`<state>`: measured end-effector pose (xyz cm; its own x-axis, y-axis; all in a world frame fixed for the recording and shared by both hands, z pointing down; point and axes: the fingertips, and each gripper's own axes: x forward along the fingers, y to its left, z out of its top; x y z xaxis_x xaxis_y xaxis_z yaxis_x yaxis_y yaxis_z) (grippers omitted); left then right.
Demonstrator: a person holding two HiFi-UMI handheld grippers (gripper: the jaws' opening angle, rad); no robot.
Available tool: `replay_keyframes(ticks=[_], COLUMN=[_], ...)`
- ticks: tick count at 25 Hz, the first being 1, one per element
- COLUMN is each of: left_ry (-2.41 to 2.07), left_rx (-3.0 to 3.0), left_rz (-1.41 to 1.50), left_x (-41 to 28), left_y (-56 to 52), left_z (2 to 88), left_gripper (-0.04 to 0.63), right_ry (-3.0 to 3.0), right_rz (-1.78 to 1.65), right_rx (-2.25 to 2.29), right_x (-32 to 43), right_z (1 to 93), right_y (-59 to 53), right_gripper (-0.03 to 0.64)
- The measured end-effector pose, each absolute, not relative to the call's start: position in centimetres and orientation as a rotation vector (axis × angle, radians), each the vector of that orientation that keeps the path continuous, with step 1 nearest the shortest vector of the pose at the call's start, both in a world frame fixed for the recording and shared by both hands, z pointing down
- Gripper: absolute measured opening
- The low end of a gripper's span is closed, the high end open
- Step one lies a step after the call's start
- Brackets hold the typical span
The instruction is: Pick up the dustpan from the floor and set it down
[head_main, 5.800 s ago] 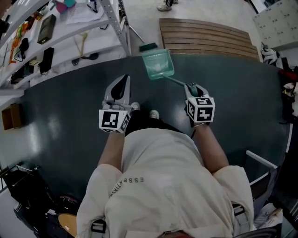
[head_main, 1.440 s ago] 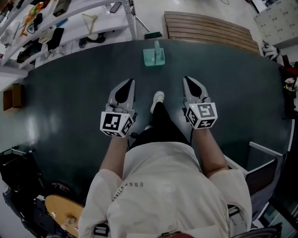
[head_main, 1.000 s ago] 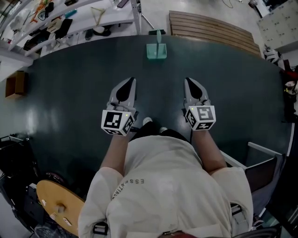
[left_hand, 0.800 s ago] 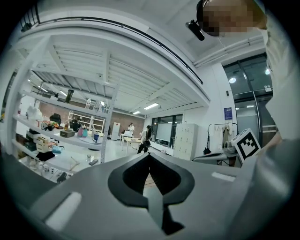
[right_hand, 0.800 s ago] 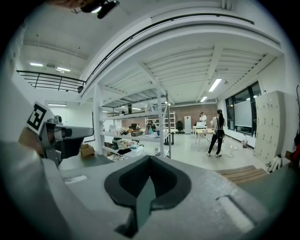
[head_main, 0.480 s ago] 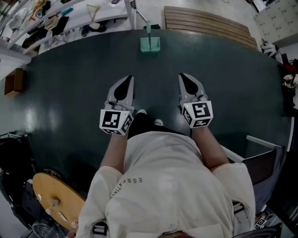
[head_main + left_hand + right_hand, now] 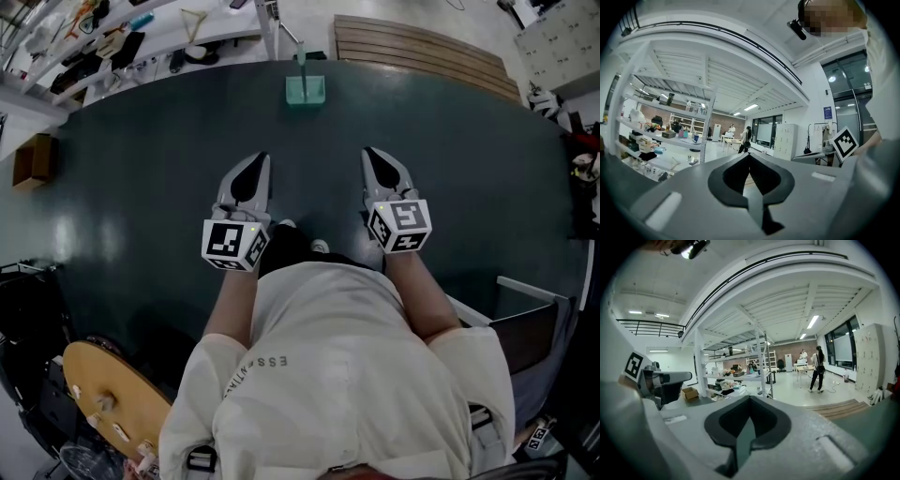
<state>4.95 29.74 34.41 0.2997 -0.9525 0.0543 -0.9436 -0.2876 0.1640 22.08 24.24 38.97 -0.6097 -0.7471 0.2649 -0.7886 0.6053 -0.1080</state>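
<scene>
The green translucent dustpan (image 7: 306, 90) stands on the dark floor mat (image 7: 141, 187) near its far edge, with its handle (image 7: 300, 54) pointing up. It is in the head view only. My left gripper (image 7: 260, 157) and right gripper (image 7: 367, 152) are held side by side in front of the person's body, well short of the dustpan and on either side of its line. Both are shut with nothing between the jaws. The closed tips also meet in the left gripper view (image 7: 749, 154) and in the right gripper view (image 7: 749, 398).
A white shelving rack (image 7: 141, 42) with small items runs along the far left. A slatted wooden platform (image 7: 422, 56) lies beyond the mat at far right. A cardboard box (image 7: 33, 159) sits at left, a round wooden disc (image 7: 103, 398) at lower left, a chair (image 7: 525, 323) at right. People stand far off (image 7: 818, 369).
Several seconds ago the right gripper held the dustpan by its handle; now the dustpan stands alone on the mat. Over the last second both grippers drew a little further back from it.
</scene>
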Motion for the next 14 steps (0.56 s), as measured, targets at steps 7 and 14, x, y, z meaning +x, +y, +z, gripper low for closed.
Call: replay_keyframes(ticks=[7, 14], left_ry=[-1.772, -1.772], left_rx=[2.382, 2.372], left_rz=[-0.089, -0.082], left_x=[4.6, 4.1], left_y=[30.1, 30.2], left_z=[34.9, 35.2], left_gripper=[0.009, 0.008], right_ry=[-2.626, -2.618], right_rz=[0.257, 0.249], right_rx=[1.255, 1.244], right_x=[21.6, 21.0], right_z=[38.8, 38.5], right_y=[24.7, 24.8], right_gripper=[-0.009, -0.009])
